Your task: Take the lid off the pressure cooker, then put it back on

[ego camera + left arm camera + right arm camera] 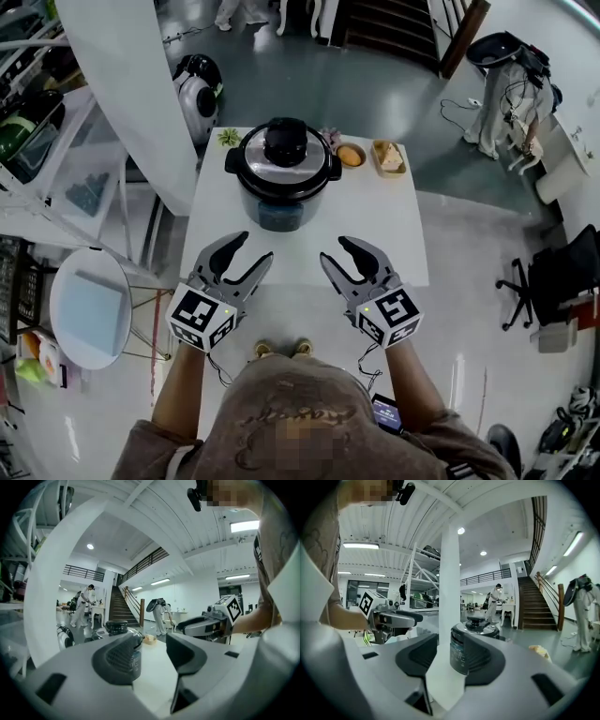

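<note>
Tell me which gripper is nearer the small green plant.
Left. The left gripper is straight in front of the small green plant; the right gripper is farther right.

We see a bright, evenly lit hall: light falls from ceiling strips (243, 526) and round lamps (461, 530). The glossy floor (487, 281) throws back pale streaks of glare, and the white table (309, 253) looks nearly washed out, its shadows faint. Both gripper views bulge into a black round rim; the left tool (154, 644) and right tool (450, 641) look soft so near the lens.
</note>
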The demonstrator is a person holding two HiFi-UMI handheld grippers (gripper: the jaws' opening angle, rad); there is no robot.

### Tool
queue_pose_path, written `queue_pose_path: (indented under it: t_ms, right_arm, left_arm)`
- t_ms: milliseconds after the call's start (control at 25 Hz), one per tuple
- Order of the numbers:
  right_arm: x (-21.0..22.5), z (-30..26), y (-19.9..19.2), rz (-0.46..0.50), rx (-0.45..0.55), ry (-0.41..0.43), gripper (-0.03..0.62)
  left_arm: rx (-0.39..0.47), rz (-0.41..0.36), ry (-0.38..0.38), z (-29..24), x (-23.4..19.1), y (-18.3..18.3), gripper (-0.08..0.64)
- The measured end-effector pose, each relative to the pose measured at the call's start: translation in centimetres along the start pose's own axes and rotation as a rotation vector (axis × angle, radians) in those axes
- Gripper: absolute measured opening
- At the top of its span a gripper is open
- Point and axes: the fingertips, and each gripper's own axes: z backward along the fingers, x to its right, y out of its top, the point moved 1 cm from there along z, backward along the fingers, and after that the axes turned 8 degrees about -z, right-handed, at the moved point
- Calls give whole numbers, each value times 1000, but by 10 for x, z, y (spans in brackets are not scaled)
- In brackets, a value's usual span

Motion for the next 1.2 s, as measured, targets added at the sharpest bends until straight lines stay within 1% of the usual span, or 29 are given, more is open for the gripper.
queue_pose_path:
  t_ms: [80, 160, 280, 400, 640, 880, 1080, 1200]
  right_arm:
    - [2, 9, -6, -9, 14, -25, 155]
    - [4, 17, -11, -23, 28, -46, 112]
    - [8, 27, -21, -40, 49, -74, 67]
    - [11, 32, -33, -50, 64, -95, 1]
    - [11, 33, -58, -87, 62, -98, -3]
    - [14, 30, -81, -117, 47, -128, -3]
    - [20, 30, -86, -152, 56, -157, -5]
    - [25, 31, -83, -164, 67, -169, -5]
  left_arm:
    - [10, 6, 50, 4, 1, -3, 152]
    - [13, 17, 85, 6, 3, -7, 112]
    - [20, 32, 107, 7, 12, -13, 49]
    - [10, 45, 124, 7, 20, -24, 8]
    - [-19, 79, 164, 12, 22, -52, 5]
    - [-28, 107, 190, 13, 18, -72, 5]
    - [-27, 139, 194, 14, 19, -76, 5]
    - [-31, 140, 198, 15, 18, -74, 5]
